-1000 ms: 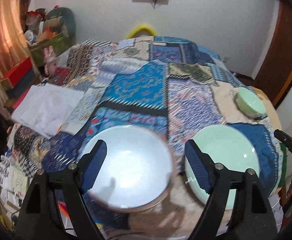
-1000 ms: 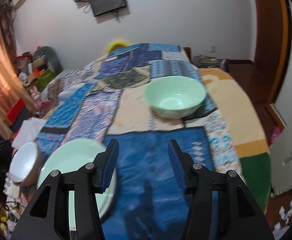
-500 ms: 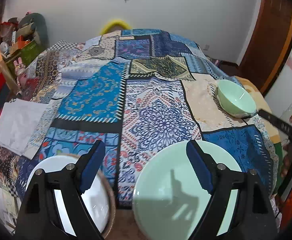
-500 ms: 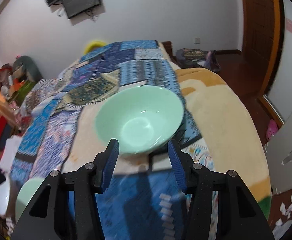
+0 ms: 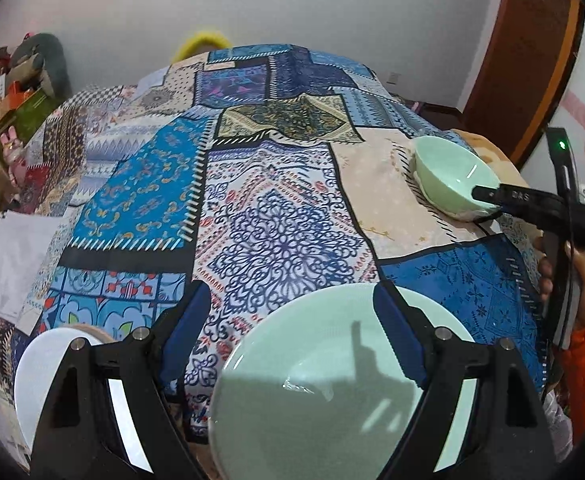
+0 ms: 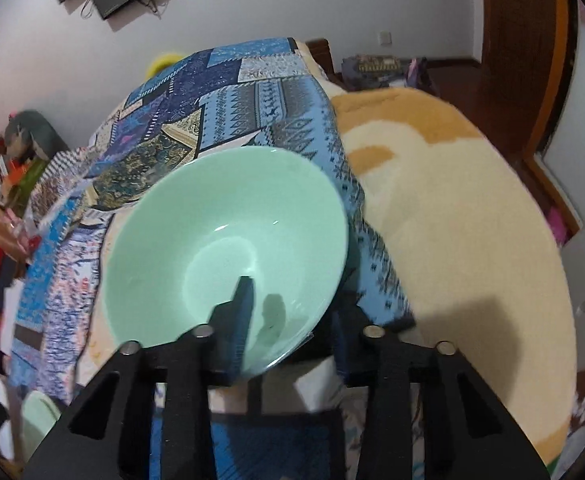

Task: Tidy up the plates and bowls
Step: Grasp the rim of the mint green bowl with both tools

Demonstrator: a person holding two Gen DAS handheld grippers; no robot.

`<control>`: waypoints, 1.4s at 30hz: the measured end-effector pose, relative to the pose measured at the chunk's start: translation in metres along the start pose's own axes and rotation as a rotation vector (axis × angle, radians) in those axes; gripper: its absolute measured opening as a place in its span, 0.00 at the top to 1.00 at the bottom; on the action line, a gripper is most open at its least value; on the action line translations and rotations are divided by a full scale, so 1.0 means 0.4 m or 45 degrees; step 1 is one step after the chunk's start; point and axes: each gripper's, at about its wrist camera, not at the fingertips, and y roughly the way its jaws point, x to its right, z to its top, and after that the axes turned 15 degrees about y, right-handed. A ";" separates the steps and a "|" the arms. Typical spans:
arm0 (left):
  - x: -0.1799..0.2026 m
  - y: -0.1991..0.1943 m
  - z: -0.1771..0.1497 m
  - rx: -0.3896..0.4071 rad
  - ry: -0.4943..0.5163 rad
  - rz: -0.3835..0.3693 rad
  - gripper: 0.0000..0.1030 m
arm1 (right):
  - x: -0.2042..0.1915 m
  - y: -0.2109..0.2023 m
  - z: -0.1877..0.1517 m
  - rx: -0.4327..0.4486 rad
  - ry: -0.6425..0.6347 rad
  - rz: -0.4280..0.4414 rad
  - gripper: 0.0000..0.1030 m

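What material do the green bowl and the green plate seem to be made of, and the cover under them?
Green bowl: glazed ceramic or glass, possibly melamine; smooth and glossy, with sharp light streaks.
Green plate: apparently the same material; it mirrors window light.
Cover: printed woven cloth, matte, lying in soft folds.
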 end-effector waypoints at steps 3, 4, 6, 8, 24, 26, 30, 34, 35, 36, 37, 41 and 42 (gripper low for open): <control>0.017 0.007 0.014 0.002 0.009 -0.010 0.19 | -0.015 0.003 -0.004 0.003 -0.079 -0.002 0.80; 0.021 0.010 0.018 0.000 0.008 -0.016 0.19 | -0.024 0.001 -0.006 -0.001 -0.101 0.010 0.80; 0.030 0.013 0.025 -0.004 0.017 -0.032 0.19 | -0.041 -0.008 -0.021 -0.008 -0.151 0.027 0.80; 0.040 0.016 0.030 -0.004 0.031 -0.027 0.19 | -0.056 -0.020 -0.045 -0.022 -0.206 0.053 0.80; 0.107 0.136 0.144 -0.131 0.054 -0.113 0.27 | -0.095 -0.035 -0.136 -0.133 -0.297 0.176 0.76; 0.113 0.162 0.153 -0.170 0.049 -0.146 0.34 | -0.094 -0.032 -0.133 -0.147 -0.275 0.191 0.75; 0.123 0.215 0.173 -0.239 0.040 -0.190 0.48 | -0.087 -0.026 -0.128 -0.163 -0.226 0.225 0.75; 0.130 0.258 0.175 -0.290 0.037 -0.207 0.59 | -0.085 -0.021 -0.137 -0.170 -0.211 0.234 0.75; 0.130 0.267 0.175 -0.304 0.034 -0.215 0.60 | -0.087 -0.019 -0.138 -0.170 -0.210 0.235 0.75; 0.132 0.277 0.173 -0.315 0.036 -0.218 0.62 | -0.089 -0.018 -0.138 -0.166 -0.210 0.235 0.76; 0.135 0.280 0.173 -0.312 0.042 -0.207 0.64 | -0.089 -0.019 -0.138 -0.163 -0.207 0.235 0.77; 0.147 0.285 0.176 -0.301 0.083 -0.197 0.71 | -0.091 -0.020 -0.137 -0.154 -0.190 0.238 0.77; 0.153 0.286 0.178 -0.299 0.102 -0.204 0.76 | -0.093 -0.022 -0.137 -0.149 -0.191 0.233 0.77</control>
